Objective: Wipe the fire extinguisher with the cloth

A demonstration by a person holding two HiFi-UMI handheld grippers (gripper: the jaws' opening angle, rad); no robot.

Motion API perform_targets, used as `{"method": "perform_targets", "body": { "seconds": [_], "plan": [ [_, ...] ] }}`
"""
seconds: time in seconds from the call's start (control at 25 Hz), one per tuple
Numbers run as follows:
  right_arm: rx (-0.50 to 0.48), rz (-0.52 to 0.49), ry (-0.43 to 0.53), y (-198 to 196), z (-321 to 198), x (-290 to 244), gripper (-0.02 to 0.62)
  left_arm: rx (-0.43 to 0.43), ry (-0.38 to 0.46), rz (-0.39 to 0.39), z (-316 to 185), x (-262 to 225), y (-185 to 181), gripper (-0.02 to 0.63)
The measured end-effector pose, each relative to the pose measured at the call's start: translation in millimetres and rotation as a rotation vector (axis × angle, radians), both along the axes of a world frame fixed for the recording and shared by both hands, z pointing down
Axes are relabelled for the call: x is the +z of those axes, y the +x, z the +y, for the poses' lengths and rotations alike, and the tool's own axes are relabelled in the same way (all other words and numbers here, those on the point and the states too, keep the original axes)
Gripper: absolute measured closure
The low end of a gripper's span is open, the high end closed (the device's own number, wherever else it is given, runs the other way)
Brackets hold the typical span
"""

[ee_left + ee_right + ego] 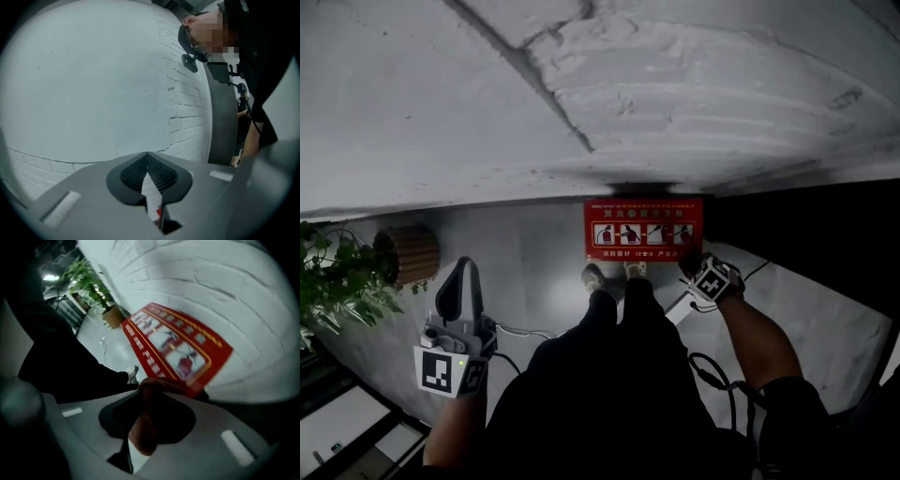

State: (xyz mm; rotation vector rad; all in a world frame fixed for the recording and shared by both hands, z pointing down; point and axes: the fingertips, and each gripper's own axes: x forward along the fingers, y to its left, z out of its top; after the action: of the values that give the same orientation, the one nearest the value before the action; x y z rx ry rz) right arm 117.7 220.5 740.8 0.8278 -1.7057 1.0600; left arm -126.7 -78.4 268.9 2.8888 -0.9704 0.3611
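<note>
Background: white-painted brick wall [581, 94], coarse in texture with one long diagonal crack, meeting a smooth grey floor [534, 272] in dim light.
Task's thing: no fire extinguisher cylinder shows in any view. Only a red extinguisher box [643, 230] stands at the foot of the wall, just beyond the person's shoes [593, 277]. The fire extinguisher is probably inside or behind it.
Box surface: flat, rigid red panel with a row of white pictograms and yellow lettering. This hard face looks as if fabric should slide over it easily.
Wiping material: brownish-red cloth [144, 425], soft and bunched into a wad. It bulges past the jaw tips, so fabric rather than plastic would likely meet the box first.
Right tool: the right gripper [152, 392] pinches the cloth between its pads. It aims steeply down by the right end of the box, and its view is smeared by motion.
Left tool: the left gripper [148, 158] has its jaws pressed together at the tips with nothing between them. It is held out at the near left, well apart from the box and facing bare wall, seemingly kept out of the wiping hand's way.
Tool build: matt grey plastic shells, black ribbed pads, and a marker cube on each.
Stage: judged as the approach. No view shows the cloth touching the red panel.
Surroundings: leafy potted plant [337, 281] in a ribbed brown planter [406, 253] at the left by the wall. A black cable [712, 375] loops beside the right forearm.
</note>
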Motion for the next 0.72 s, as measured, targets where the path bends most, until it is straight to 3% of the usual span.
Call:
{"method": "perform_targets", "body": {
  "seconds": [0.16, 0.28, 0.4, 0.56, 0.64, 0.72],
  "plan": [
    [-0.181, -0.006, 0.184, -42, -96, -13, 0.522, -0.127, 0.003, -0.045, 2, 2, -42, 0.606],
    [-0.320, -0.062, 0.268, -94, -164, -16, 0.523, -0.258, 0.017, -0.055, 8, -10, -81, 0.606],
    [-0.449, -0.086, 0.318, -145, -228, -13, 0.523, -0.392, 0.032, -0.114, 24, -10, -132, 0.606],
    [-0.488, -0.010, 0.246, -174, -278, 11, 0.523, -0.533, 0.017, -0.206, 58, -8, -189, 0.606],
    [-0.485, 0.020, 0.163, -170, -281, 24, 0.523, -0.594, 0.002, -0.196, 72, -12, -203, 0.606],
    [-0.476, 0.020, 0.148, -165, -282, 25, 0.526, -0.625, -0.004, -0.186, 81, -13, -212, 0.606]
  ]
}}
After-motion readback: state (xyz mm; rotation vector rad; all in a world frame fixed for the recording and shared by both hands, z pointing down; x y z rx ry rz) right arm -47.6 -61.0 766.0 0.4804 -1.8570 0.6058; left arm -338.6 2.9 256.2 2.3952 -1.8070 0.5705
